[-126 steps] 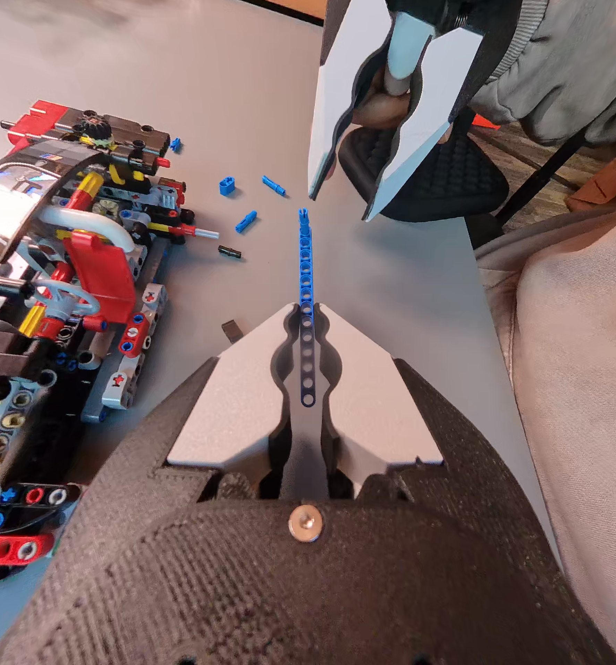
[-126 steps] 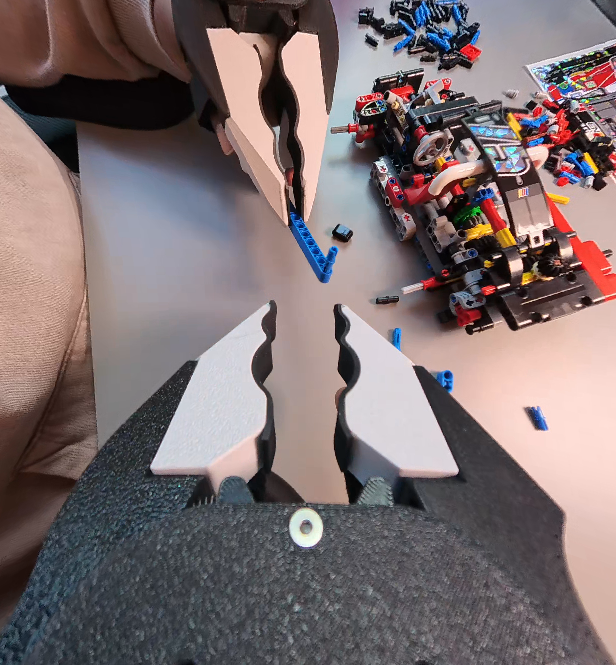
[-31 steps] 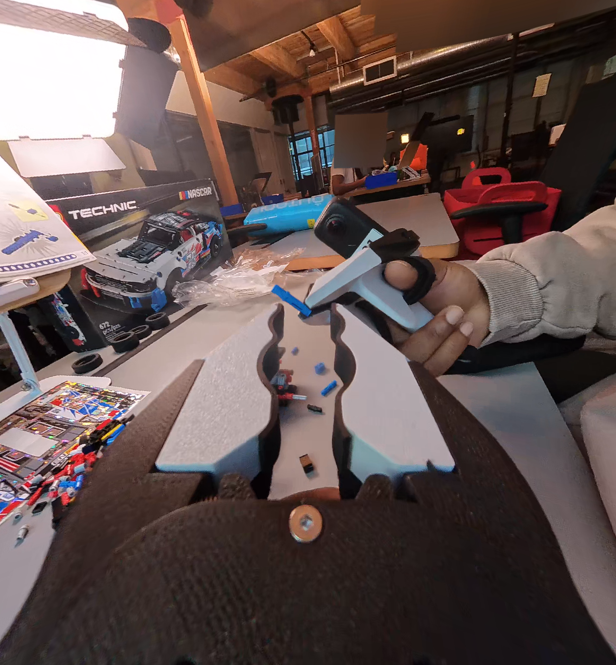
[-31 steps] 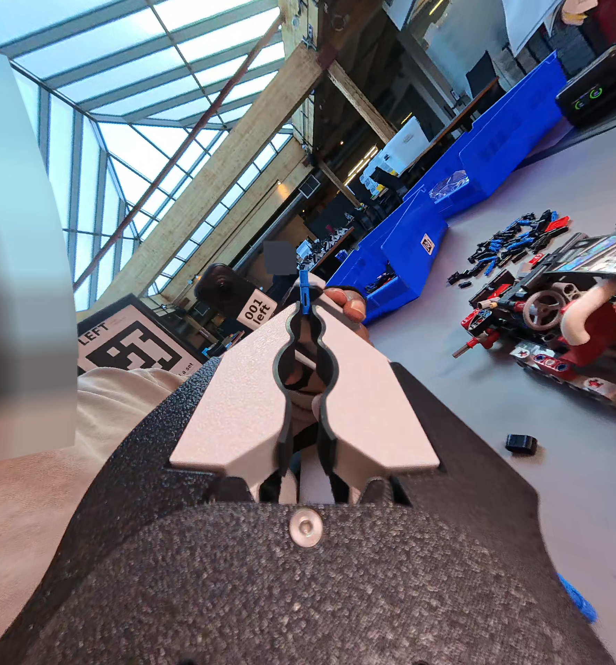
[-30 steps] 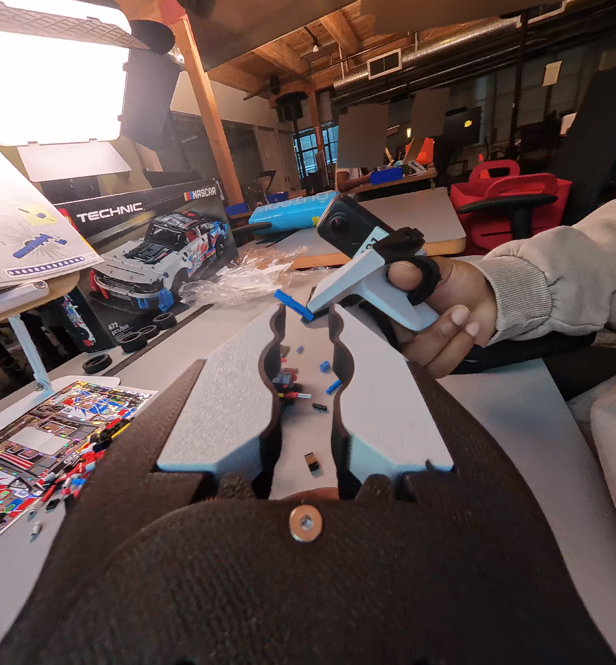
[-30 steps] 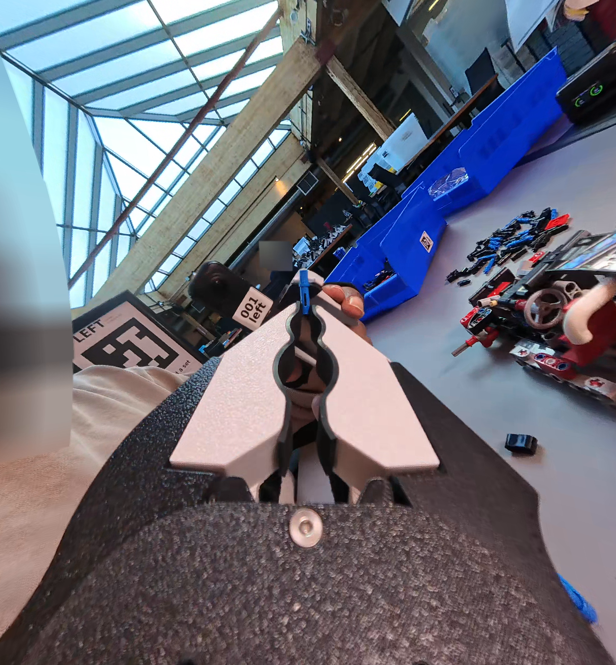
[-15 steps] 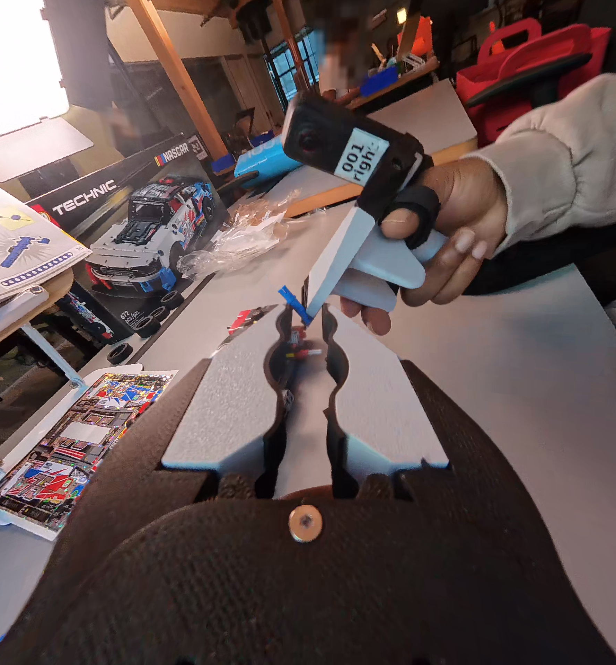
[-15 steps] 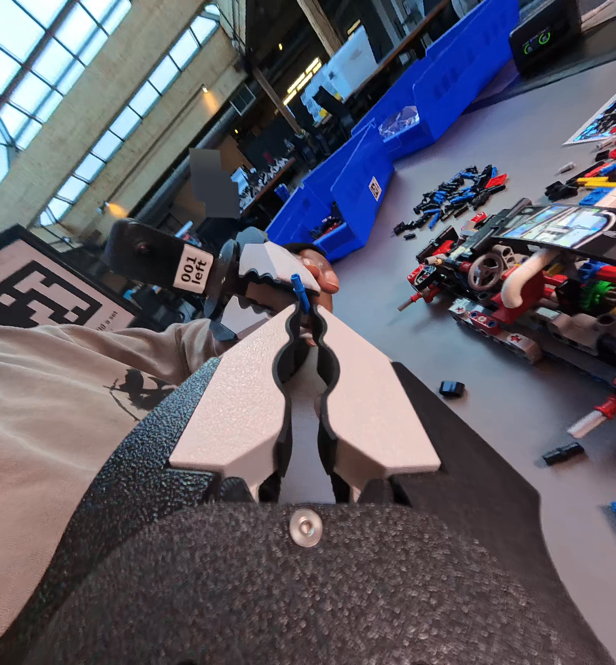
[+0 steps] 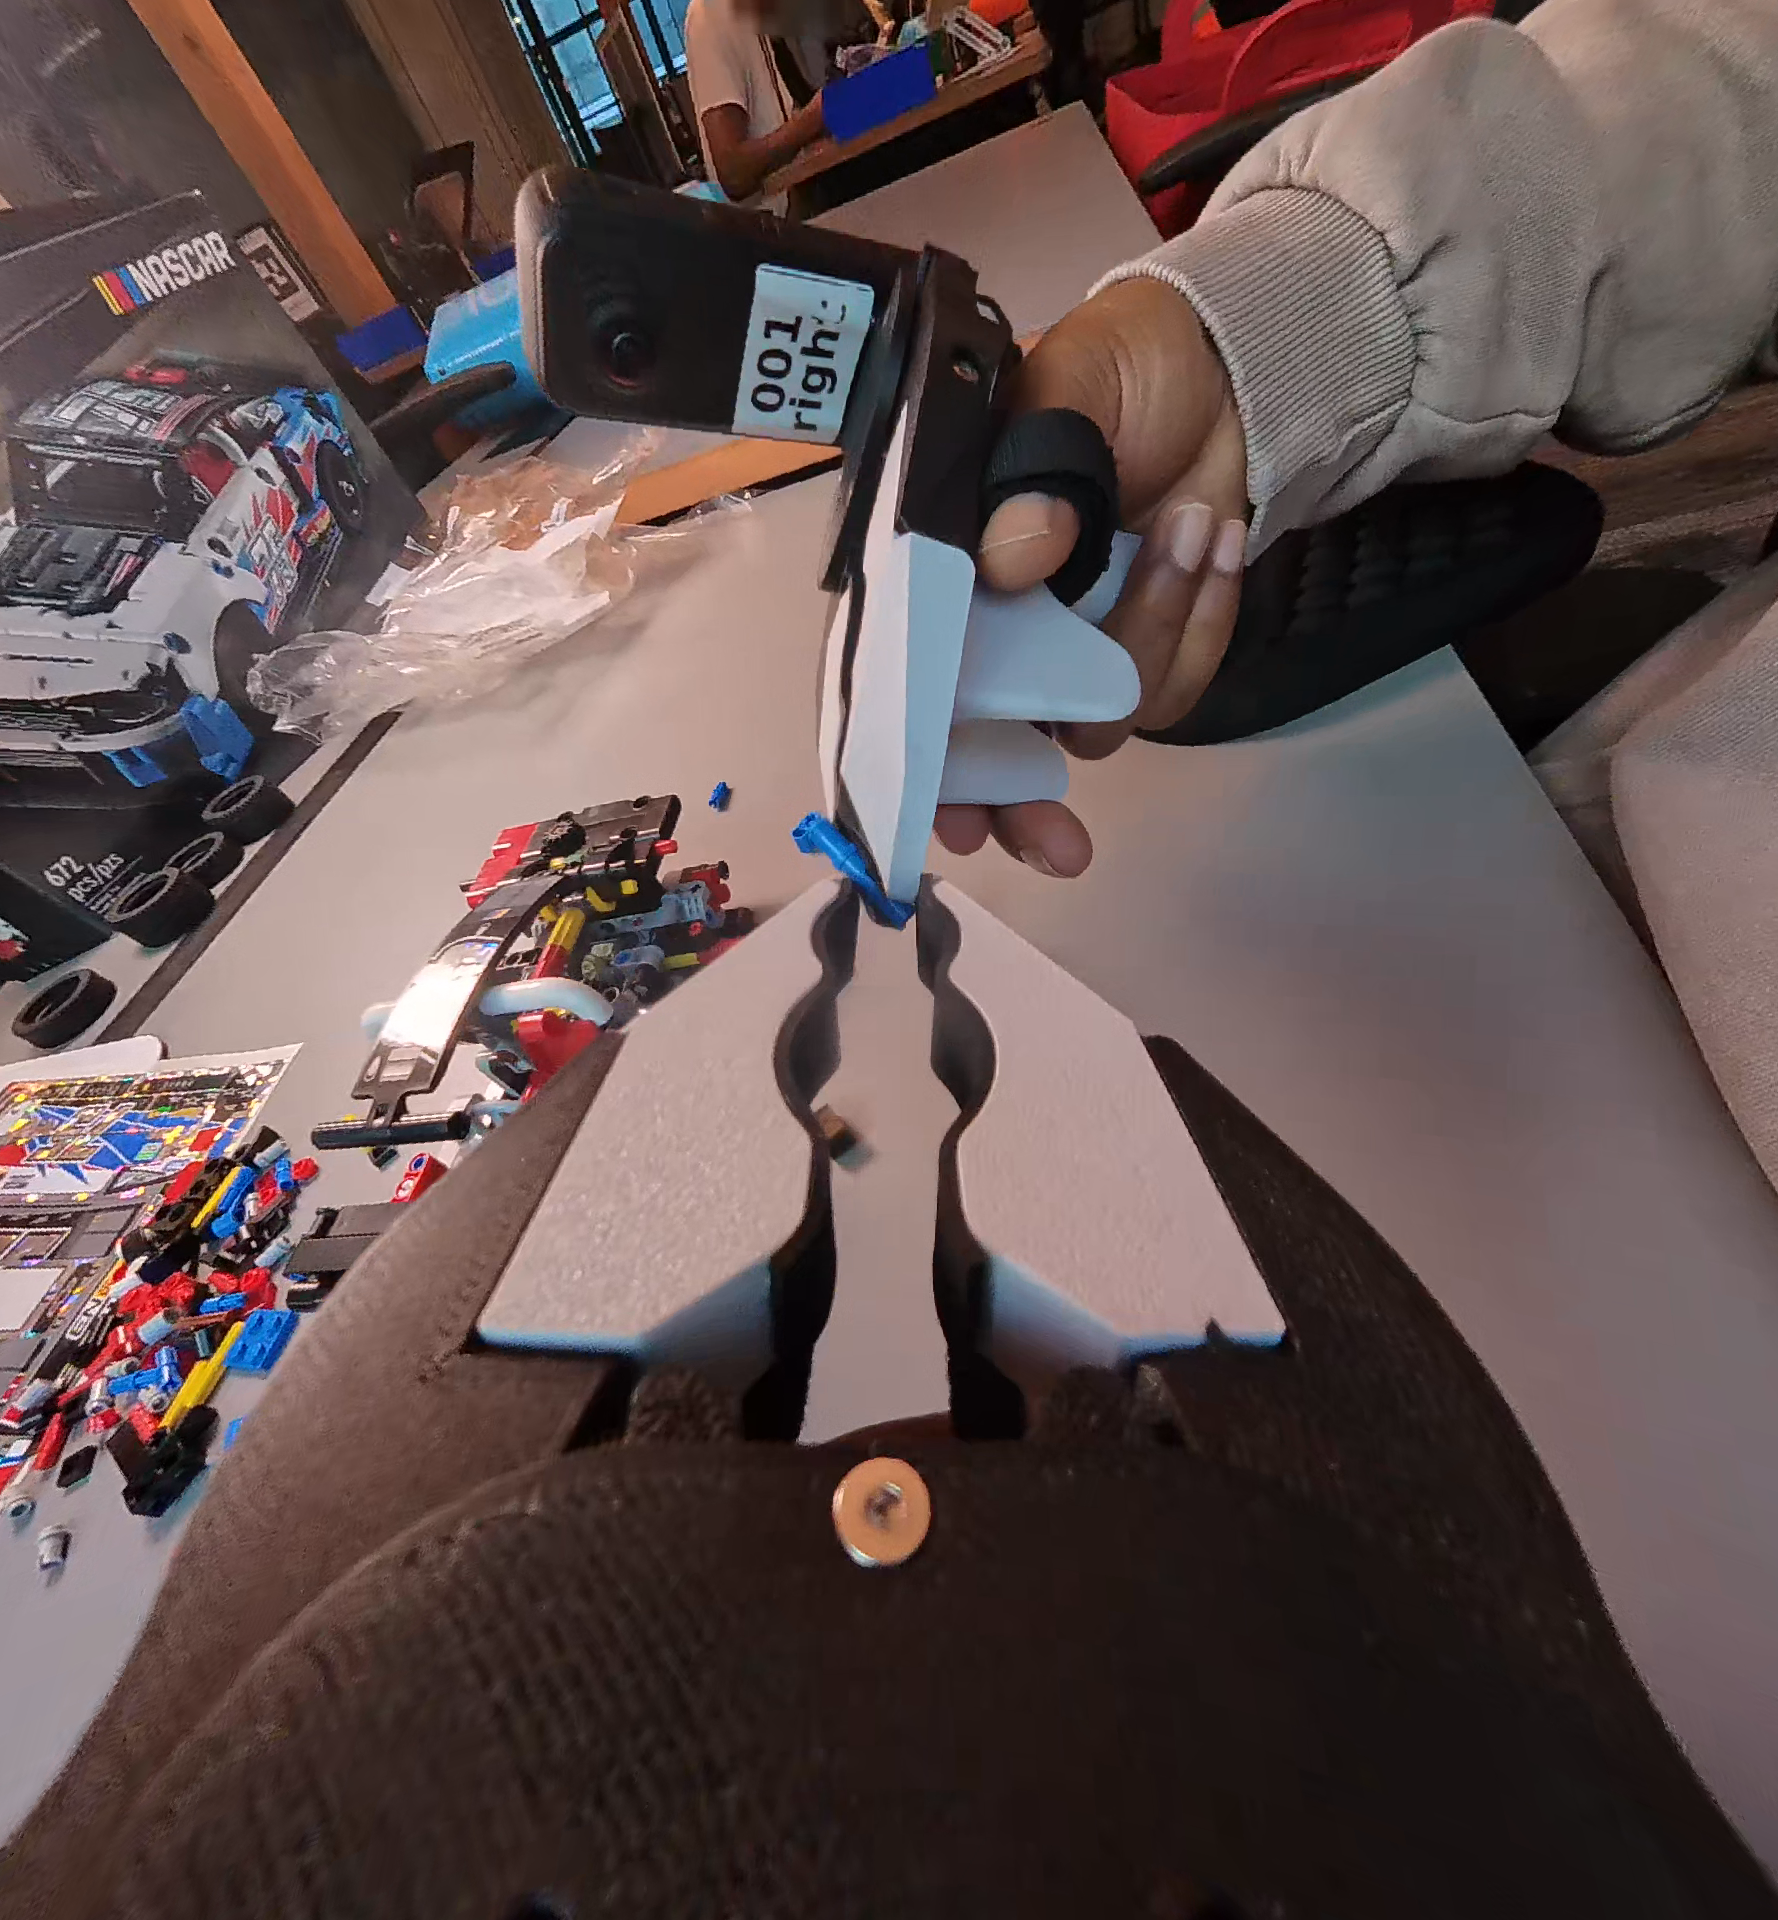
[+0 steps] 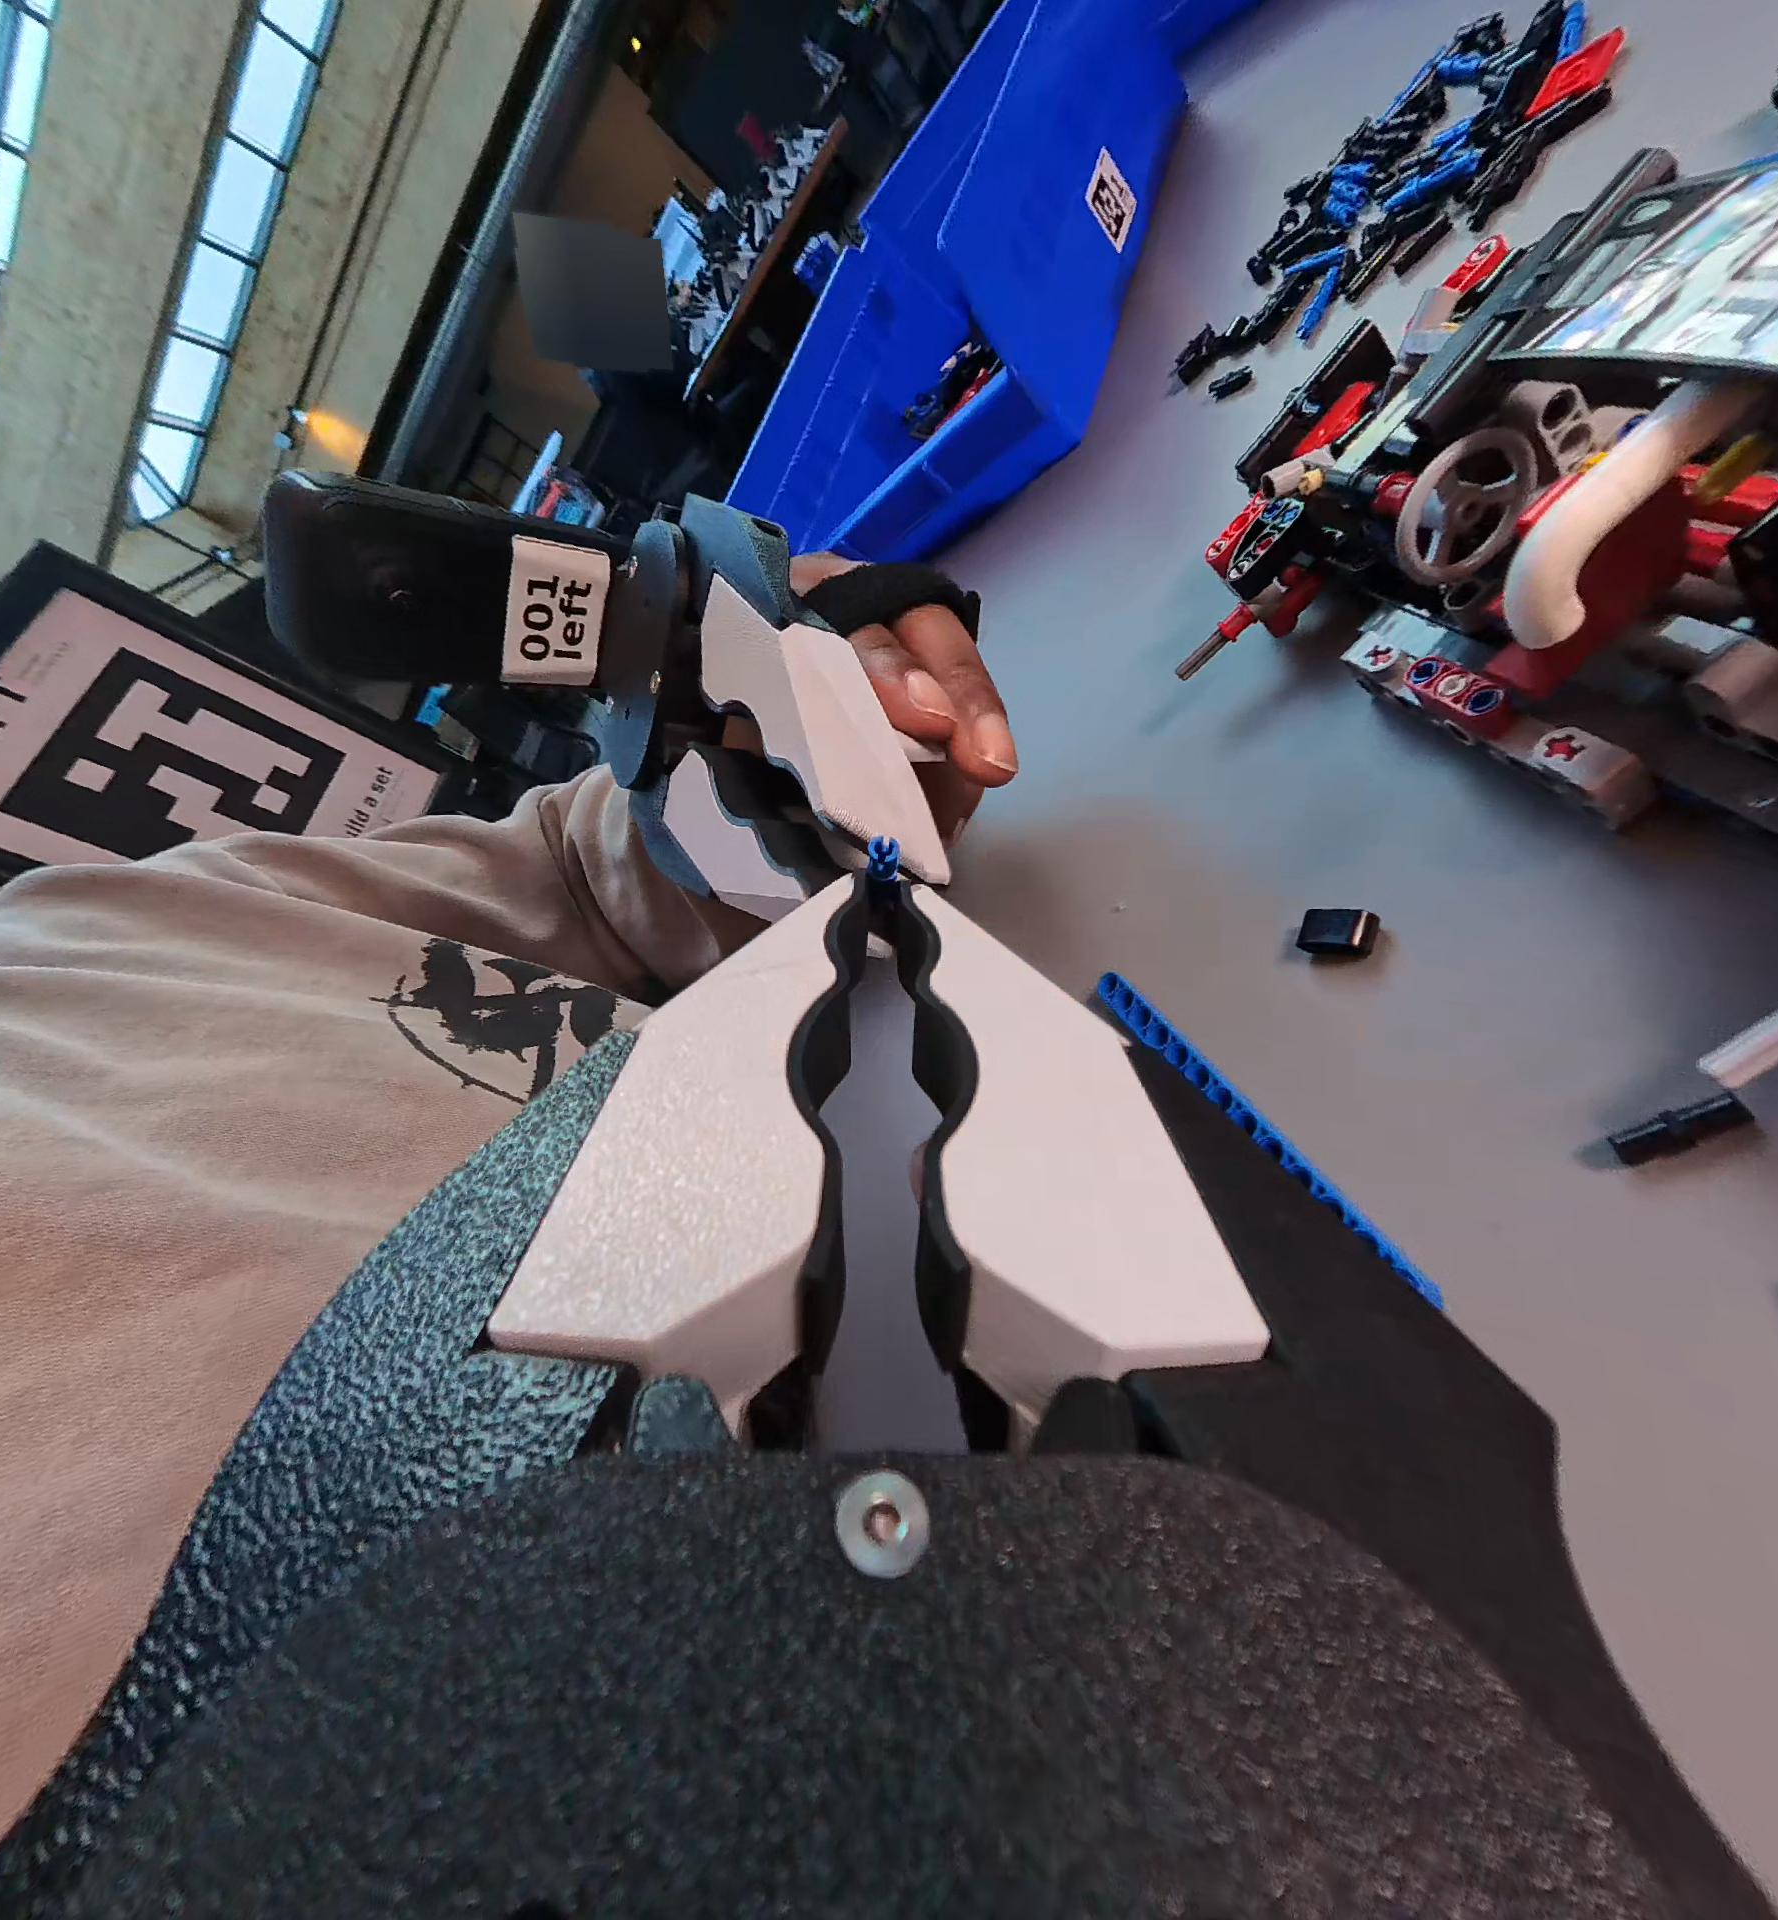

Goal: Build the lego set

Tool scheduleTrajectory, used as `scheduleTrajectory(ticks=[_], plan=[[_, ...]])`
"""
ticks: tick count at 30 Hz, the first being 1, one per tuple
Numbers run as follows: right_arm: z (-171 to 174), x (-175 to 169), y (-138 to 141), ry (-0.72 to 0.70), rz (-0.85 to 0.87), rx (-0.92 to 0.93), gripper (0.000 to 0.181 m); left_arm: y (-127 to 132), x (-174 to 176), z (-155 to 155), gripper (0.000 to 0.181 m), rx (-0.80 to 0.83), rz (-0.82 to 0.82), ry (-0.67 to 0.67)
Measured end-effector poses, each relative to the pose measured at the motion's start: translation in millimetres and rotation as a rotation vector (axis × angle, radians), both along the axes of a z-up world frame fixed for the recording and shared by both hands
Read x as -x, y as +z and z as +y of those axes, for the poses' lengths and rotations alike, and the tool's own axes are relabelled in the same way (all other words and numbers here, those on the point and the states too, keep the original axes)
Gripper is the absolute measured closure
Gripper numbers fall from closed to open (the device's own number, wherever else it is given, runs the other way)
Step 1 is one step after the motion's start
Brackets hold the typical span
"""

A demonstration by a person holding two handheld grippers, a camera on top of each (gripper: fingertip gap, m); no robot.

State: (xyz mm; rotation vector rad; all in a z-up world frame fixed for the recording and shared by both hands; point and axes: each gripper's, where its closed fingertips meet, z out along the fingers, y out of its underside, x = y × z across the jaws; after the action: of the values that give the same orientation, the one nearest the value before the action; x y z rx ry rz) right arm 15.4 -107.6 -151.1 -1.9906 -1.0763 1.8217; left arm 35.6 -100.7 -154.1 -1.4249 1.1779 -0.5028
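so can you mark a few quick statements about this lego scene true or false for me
1. The right gripper is pinching a small blue pin. True.
2. The left gripper holds the long blue beam. False: the beam lies on the table, beside the right gripper.
3. The left gripper's jaws are apart. True.
4. The half-built car is lifted off the table. False: it sits on the table, with neither gripper touching it.
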Motion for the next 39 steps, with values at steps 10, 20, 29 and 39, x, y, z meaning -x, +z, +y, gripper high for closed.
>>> scheduleTrajectory(ticks=[10, 20, 29, 39], plan=[[-1.8, -3.5, 0.4, 0.014, 0.042, 0.063, 0.179, -0.4, -3.0, -2.0, 0.173, 0.012, -0.009, -0.009], [0.1, -2.3, -2.1, -0.007, 0.048, 0.123, 0.176, -3.9, -1.6, 0.2, 0.174, 0.022, -0.013, 0.001], [-3.6, -4.9, -1.4, -0.001, 0.051, 0.139, 0.160, -10.2, -2.8, 1.1, 0.175, 0.043, 0.008, 0.006], [-8.4, -6.6, -0.3, -0.024, 0.038, 0.063, 0.144, -13.6, -4.5, 2.0, 0.174, 0.025, 0.004, 0.019]])
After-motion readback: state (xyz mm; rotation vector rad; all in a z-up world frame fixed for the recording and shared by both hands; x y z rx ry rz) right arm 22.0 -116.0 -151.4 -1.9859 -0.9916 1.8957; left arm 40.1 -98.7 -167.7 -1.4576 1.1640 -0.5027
